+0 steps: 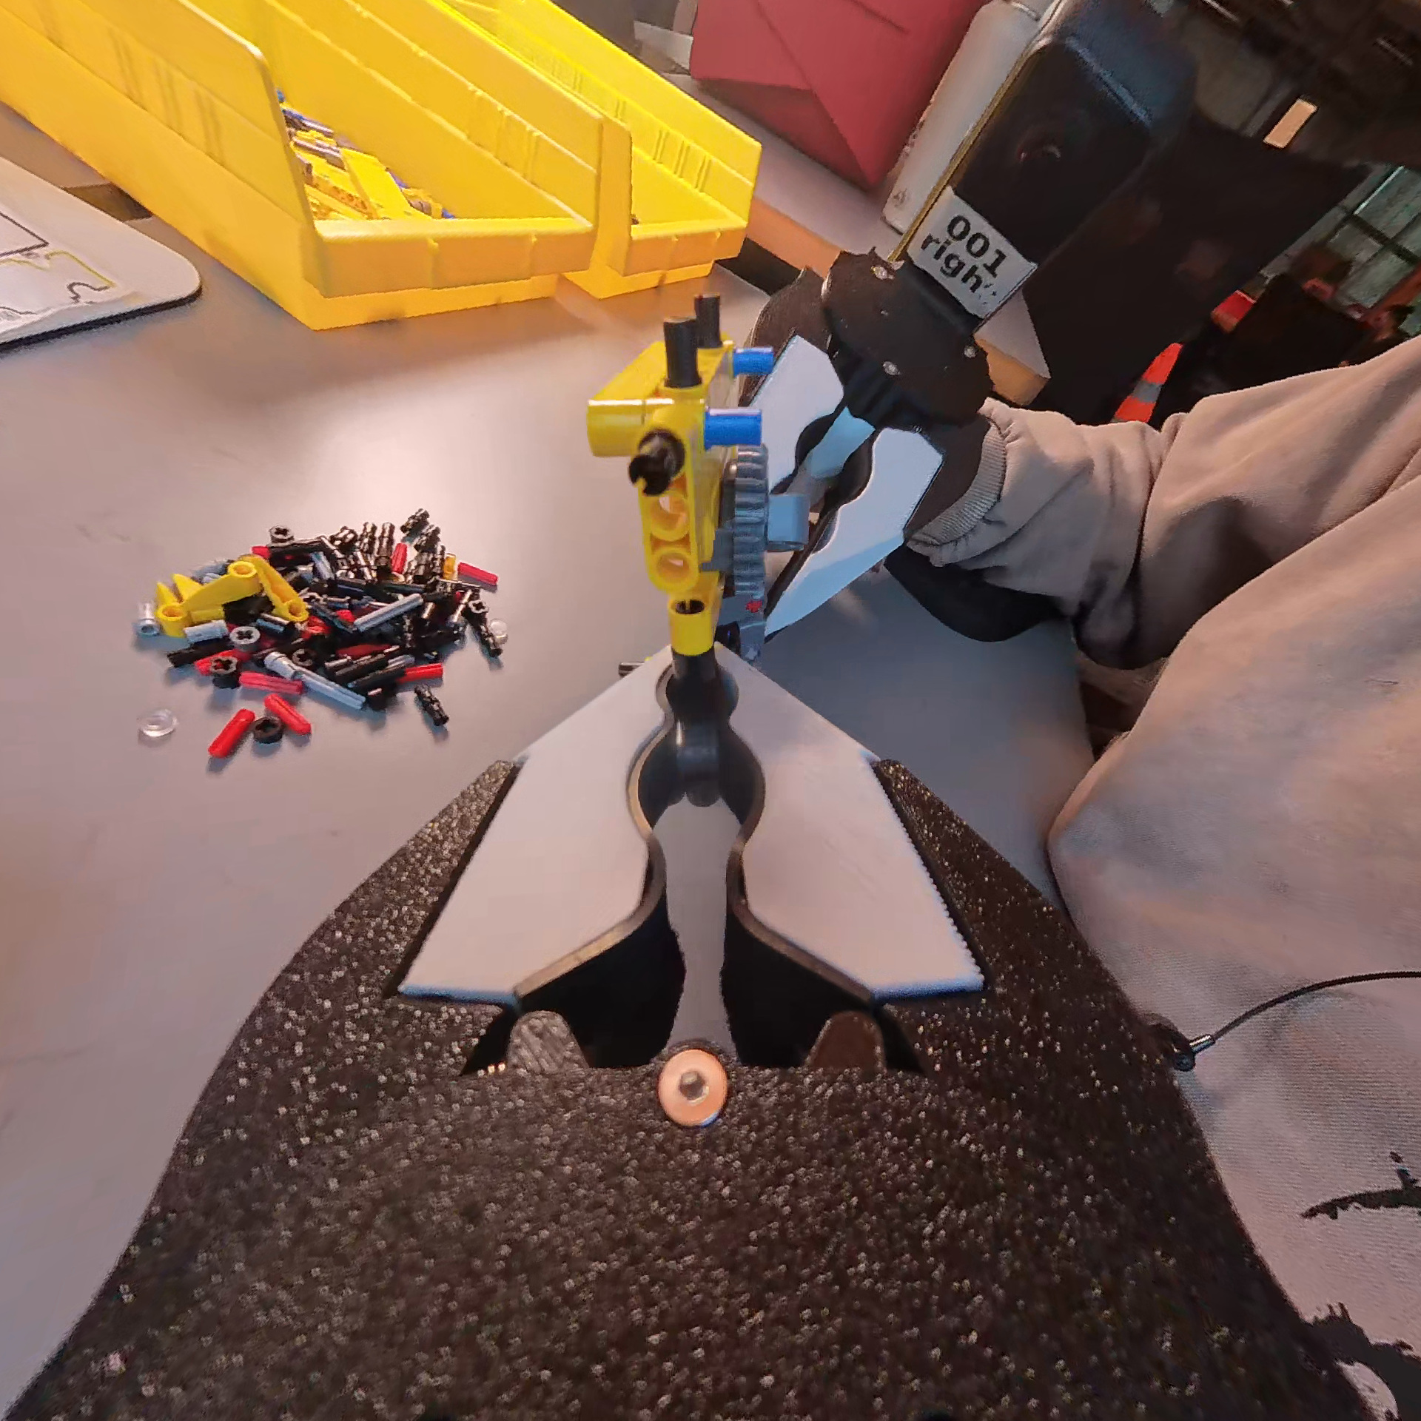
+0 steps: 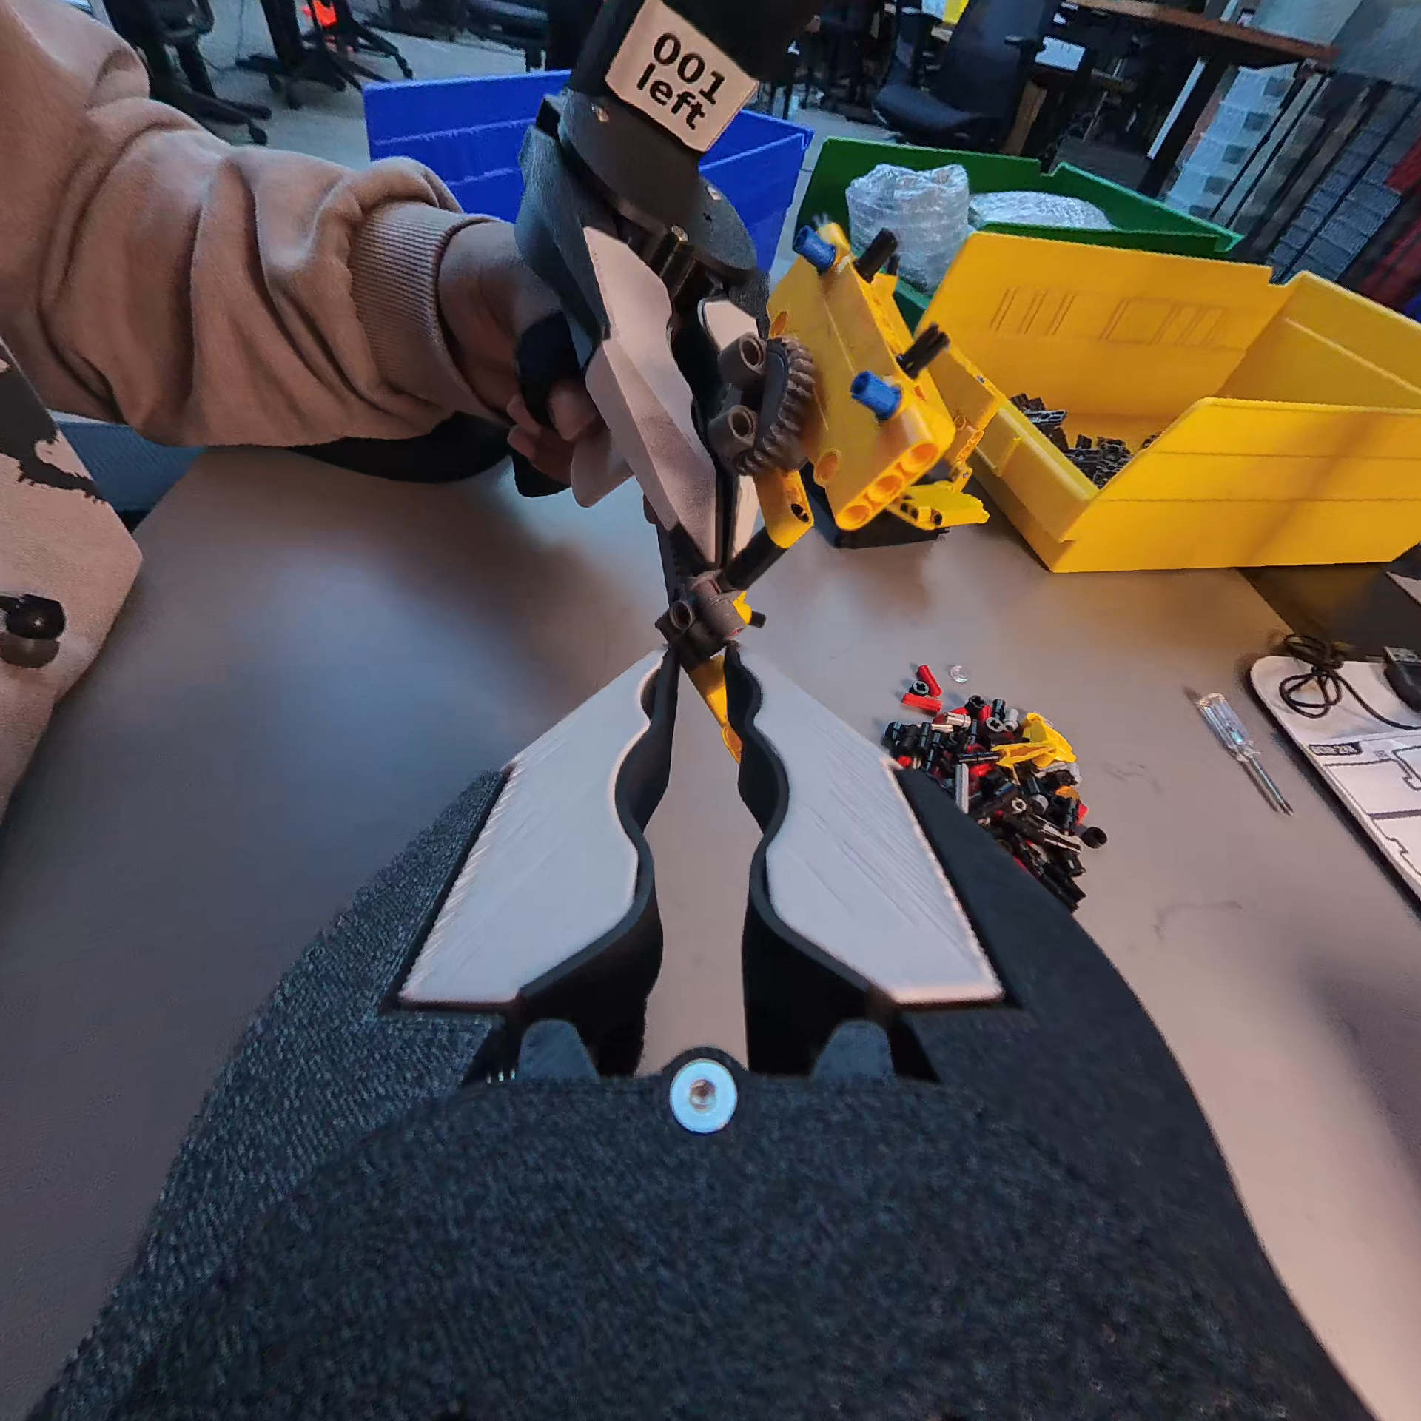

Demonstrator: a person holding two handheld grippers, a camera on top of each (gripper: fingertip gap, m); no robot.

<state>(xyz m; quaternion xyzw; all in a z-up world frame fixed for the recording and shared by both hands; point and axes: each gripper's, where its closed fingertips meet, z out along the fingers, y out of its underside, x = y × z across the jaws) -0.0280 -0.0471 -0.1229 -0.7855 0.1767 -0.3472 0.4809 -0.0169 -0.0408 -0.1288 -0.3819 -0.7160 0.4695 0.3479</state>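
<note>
**Both grippers on one brick assembly above the grey table**

Grey table [image 1: 231, 884] fills most of both my views, with yellow bins [image 1: 461, 177] well beyond my left jaws and a blue bin [image 2: 461, 131] and a green bin [image 2: 1000, 177] far past my right ones. Between the two tools hangs the yellow brick assembly [image 1: 677, 492], carrying blue pins [image 1: 730, 427], black pins and a grey gear [image 1: 744, 530].

My left gripper [image 1: 698, 677] has its jaws pressed in on a dark rod at the assembly's lower end, which sits in the notch between the fingers. My right gripper [image 2: 703, 661] pinches a small grey connector with a yellow piece under it, right at its fingertips; the grip looks shallow.

To the left of my left jaws, near but apart, lies a pile of loose pins [image 1: 323, 615] in black, red and grey. Right of my right jaws, past that pile, rests a clear-handled screwdriver [image 2: 1242, 750] beside a white mat [image 2: 1369, 769].

With two grips on one model, I judge that I should keep both wrists aligned and avoid twisting, or the joints may pop apart.
</note>
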